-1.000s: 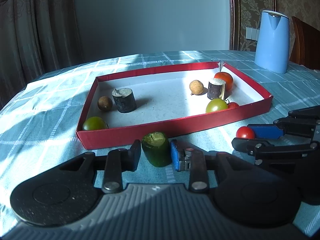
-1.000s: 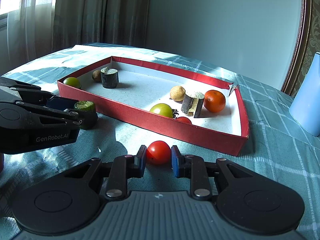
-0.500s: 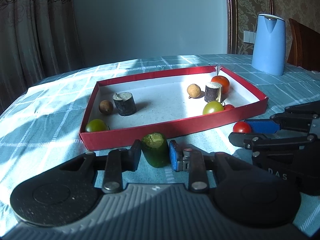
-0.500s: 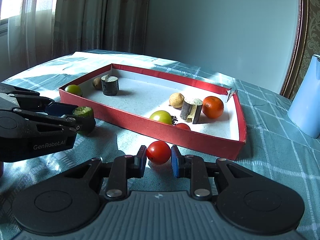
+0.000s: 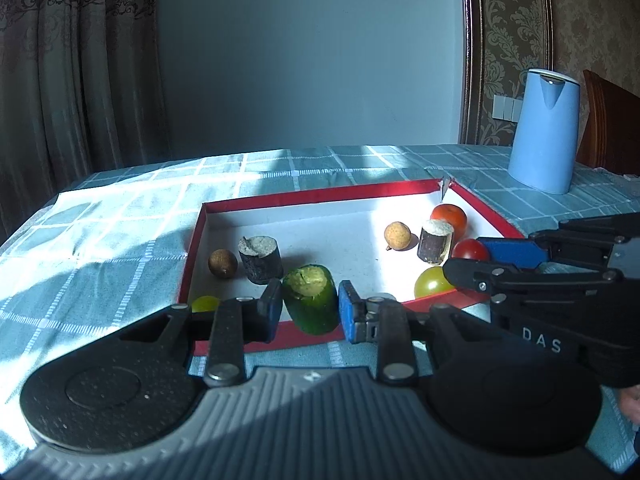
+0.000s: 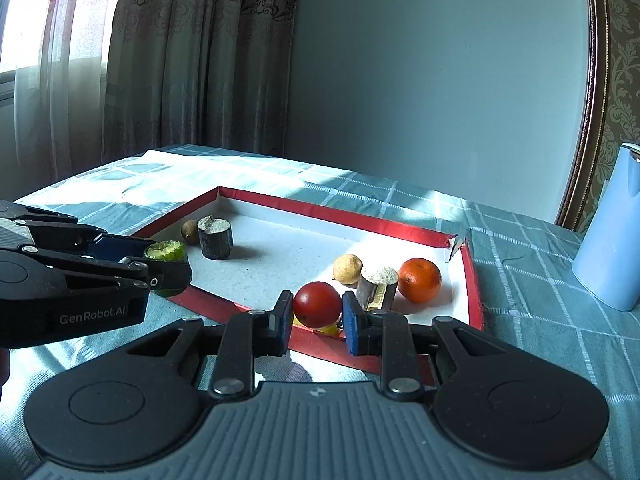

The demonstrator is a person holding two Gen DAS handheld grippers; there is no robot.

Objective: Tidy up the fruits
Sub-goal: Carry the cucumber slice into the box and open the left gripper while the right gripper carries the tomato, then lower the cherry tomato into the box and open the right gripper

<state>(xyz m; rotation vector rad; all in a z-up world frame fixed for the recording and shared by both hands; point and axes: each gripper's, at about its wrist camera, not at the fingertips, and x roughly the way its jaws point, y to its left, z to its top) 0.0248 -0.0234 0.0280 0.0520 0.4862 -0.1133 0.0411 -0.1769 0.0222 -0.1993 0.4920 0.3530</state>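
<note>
here, left wrist view: left gripper (image 5: 308, 306) pinching a green cucumber piece (image 5: 310, 298), cut face up, raised in front of the near wall of the red tray (image 5: 320, 196). inside the tray, at left: a brown longan (image 5: 222, 264), a dark cane stub (image 5: 260, 260) and a green tomato (image 5: 205, 304) in the near corner. at right: a tan longan (image 5: 397, 234), a second cane stub (image 5: 434, 241), an orange (image 5: 449, 218) and a yellow-green tomato (image 5: 433, 282). right gripper (image 5: 466, 258) entering from the right, pinched on a red tomato (image 5: 470, 249). blue kettle (image 5: 545, 126) on the checked tablecloth (image 5: 120, 216) beyond.

next, right wrist view: right gripper (image 6: 315, 312) clamped on the red tomato (image 6: 317, 304), held above the tray's (image 6: 332, 212) near wall. just behind: cane stub (image 6: 377, 283), tan longan (image 6: 347, 269), orange (image 6: 419, 280). at left, left gripper (image 6: 160, 260) gripping the cucumber piece (image 6: 165, 251) by the tray's left wall, near the other cane stub (image 6: 216, 237).
</note>
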